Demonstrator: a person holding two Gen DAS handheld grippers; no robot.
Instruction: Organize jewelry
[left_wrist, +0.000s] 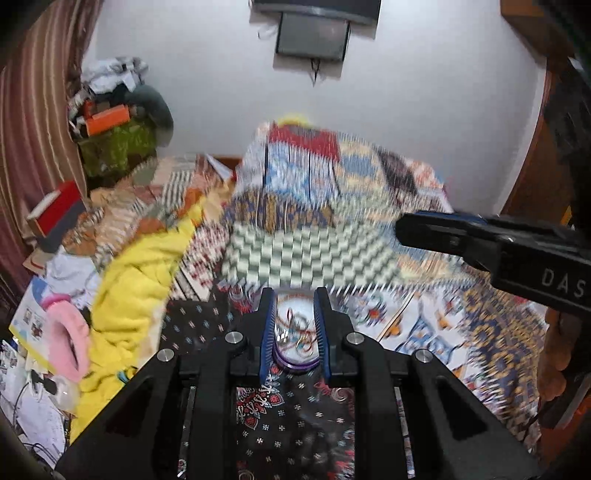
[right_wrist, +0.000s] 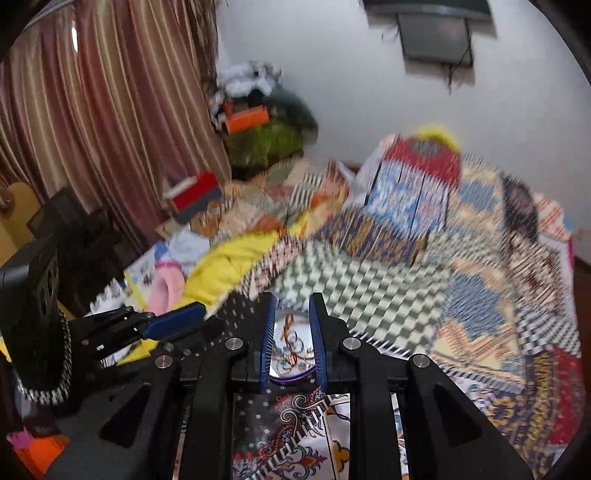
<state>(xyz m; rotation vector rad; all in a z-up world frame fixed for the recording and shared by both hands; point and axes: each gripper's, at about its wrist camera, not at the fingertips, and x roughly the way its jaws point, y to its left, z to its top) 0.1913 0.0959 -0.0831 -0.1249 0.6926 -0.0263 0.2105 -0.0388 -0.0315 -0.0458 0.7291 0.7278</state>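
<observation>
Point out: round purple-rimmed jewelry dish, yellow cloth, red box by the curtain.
round purple-rimmed jewelry dish (left_wrist: 295, 363), left wrist view, on its purple front rim.
yellow cloth (left_wrist: 136, 273), left wrist view, on the middle of the fabric.
red box (right_wrist: 194, 194), right wrist view, on its red side face.

A round jewelry tray (left_wrist: 295, 363) is sitting on the bed (left_wrist: 424, 325), with a folded blanket stack (left_wrist: 303, 177) lying behind it.

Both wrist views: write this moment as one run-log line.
left gripper: jaws around purple-rimmed disc | right gripper: jaws around second purple-rimmed disc | patterned bedspread
</observation>
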